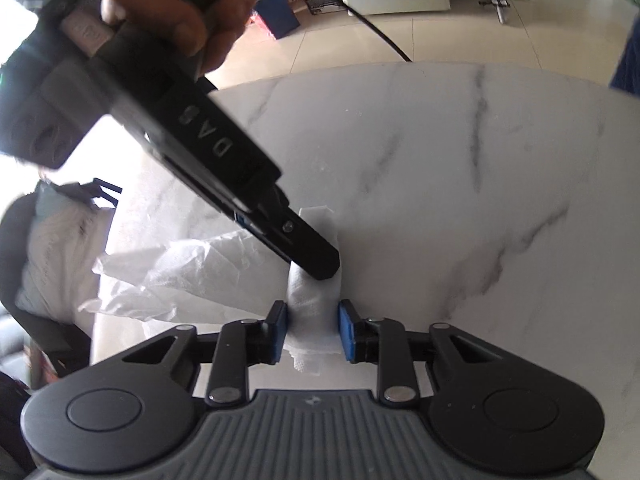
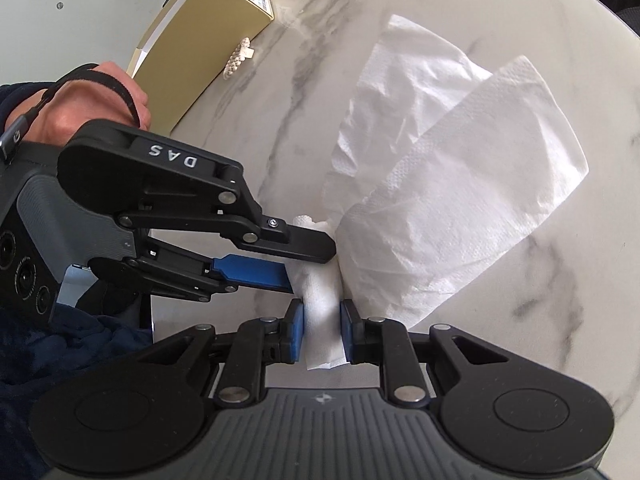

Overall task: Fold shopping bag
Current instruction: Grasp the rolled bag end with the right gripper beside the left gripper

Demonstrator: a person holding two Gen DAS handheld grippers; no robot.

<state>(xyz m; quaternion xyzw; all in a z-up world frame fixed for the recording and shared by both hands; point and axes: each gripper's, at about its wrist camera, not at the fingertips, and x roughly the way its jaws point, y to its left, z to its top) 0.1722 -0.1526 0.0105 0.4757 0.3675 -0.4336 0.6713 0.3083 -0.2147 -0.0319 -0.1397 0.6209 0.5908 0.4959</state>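
A white, crinkly shopping bag [image 2: 460, 200] lies on the marble table [image 2: 280, 100], with one end gathered into a narrow rolled strip [image 2: 322, 312]. My right gripper [image 2: 322, 332] is shut on that strip, blue pads pressing both sides. My left gripper [image 2: 312, 266] comes in from the left and clamps the same strip just beyond. In the left wrist view my left gripper [image 1: 313, 332] pinches the strip [image 1: 312, 316], and my right gripper [image 1: 320, 264] reaches down from the upper left onto it. The loose bag body [image 1: 180, 272] spreads to the left there.
A tan cardboard box [image 2: 208, 52] and a small braided white piece [image 2: 238, 58] sit at the table's far left. The table's far edge [image 1: 320, 74] gives way to tiled floor. A chair with a pale cushion [image 1: 52, 260] stands beside the table. A hand [image 1: 160, 12] holds the right gripper.
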